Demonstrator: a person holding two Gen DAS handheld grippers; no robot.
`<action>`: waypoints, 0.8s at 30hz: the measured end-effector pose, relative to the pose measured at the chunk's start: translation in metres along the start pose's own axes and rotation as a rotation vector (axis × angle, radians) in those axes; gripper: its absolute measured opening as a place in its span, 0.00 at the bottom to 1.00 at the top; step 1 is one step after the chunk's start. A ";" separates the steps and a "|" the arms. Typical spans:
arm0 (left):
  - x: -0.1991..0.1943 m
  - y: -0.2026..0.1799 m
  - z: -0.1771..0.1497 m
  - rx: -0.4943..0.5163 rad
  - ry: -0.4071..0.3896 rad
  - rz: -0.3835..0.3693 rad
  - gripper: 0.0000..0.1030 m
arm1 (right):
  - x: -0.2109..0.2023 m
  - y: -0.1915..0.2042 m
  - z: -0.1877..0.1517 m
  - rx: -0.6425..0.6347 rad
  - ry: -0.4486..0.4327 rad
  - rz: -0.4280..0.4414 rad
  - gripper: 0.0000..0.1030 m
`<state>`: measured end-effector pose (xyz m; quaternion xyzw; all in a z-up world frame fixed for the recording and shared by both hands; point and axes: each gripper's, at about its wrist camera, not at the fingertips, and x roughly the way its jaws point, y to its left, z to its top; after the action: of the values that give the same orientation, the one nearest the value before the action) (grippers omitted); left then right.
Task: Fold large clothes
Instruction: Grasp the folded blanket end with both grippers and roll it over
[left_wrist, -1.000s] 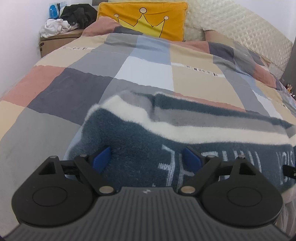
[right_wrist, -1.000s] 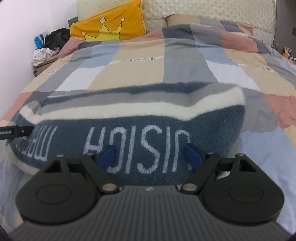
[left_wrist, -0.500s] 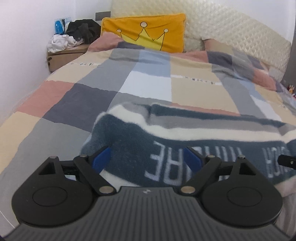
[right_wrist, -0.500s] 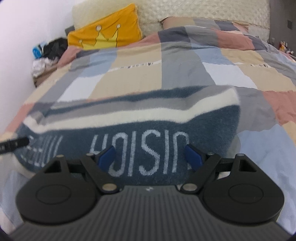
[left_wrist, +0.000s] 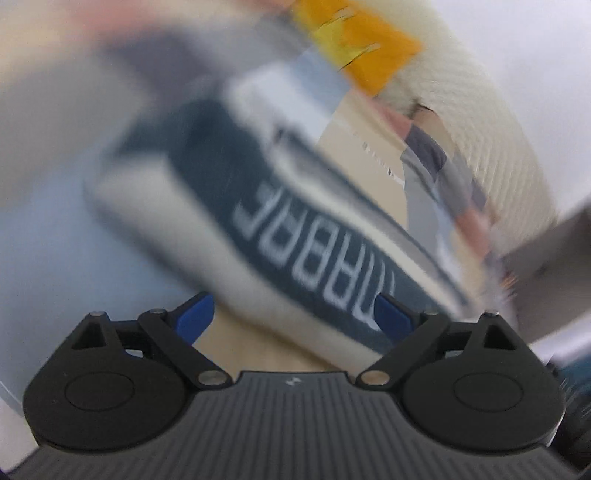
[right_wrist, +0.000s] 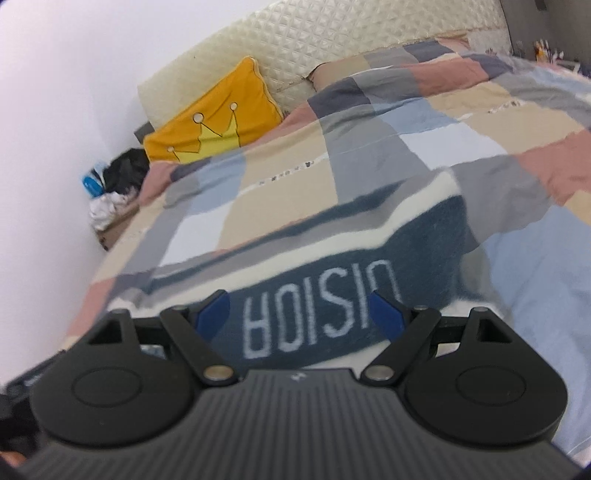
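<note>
Nearest in both wrist views is my own hardware: ribbed dark-grey housings, matte black linkage arms with round metal pivot pins, and flat blue pads.

My left gripper (left_wrist: 293, 317) is wide apart and its jaws are opening. The folded garment (left_wrist: 280, 221) shows between the pads in the picture, but neither pad presses on it; nothing is held. This view is heavily smeared and the whole scene sits tilted in it.

My right gripper (right_wrist: 299, 314) is also spread wide, pads clear of the cloth, gripping nothing.

The garment (right_wrist: 332, 266) is a thick, fuzzy fleece or knit, dark teal-blue with cream and grey bands and pale block lettering. It is folded into a long, narrow, slab-like bundle lying on the bedspread (right_wrist: 406, 122), just ahead of both tools. In the right view its long axis runs across the frame from lower left to a blunt, rounded end at upper right; the lettering reads upside down, and the striped bands lie on the far long edge. In the left view the bundle slants from upper left to lower right, a cream underlayer showing along its near edge.

The bedspread (left_wrist: 369, 147) is smooth woven cloth in flat rectangles of tan, grey, blue, white and salmon.

Farther back: an orange cushion (right_wrist: 218, 122) with a yellow crown, a cream diamond-quilted headboard (right_wrist: 332, 44), and crumpled dark and white clothes (right_wrist: 118, 184) by the white wall.
</note>
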<state>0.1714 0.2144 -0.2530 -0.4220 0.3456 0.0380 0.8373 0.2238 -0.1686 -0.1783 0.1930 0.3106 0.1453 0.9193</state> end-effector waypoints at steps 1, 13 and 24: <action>0.002 0.006 -0.001 -0.038 0.003 -0.017 0.93 | 0.000 0.000 0.000 0.015 0.001 0.017 0.82; 0.024 0.052 0.002 -0.298 -0.014 -0.076 0.93 | 0.032 -0.005 -0.026 0.353 0.161 0.288 0.83; 0.039 0.059 0.020 -0.292 -0.115 -0.051 0.75 | 0.069 0.019 -0.055 0.444 0.337 0.407 0.84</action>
<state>0.1911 0.2577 -0.3093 -0.5451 0.2770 0.0907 0.7861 0.2390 -0.1109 -0.2457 0.4195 0.4372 0.2842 0.7430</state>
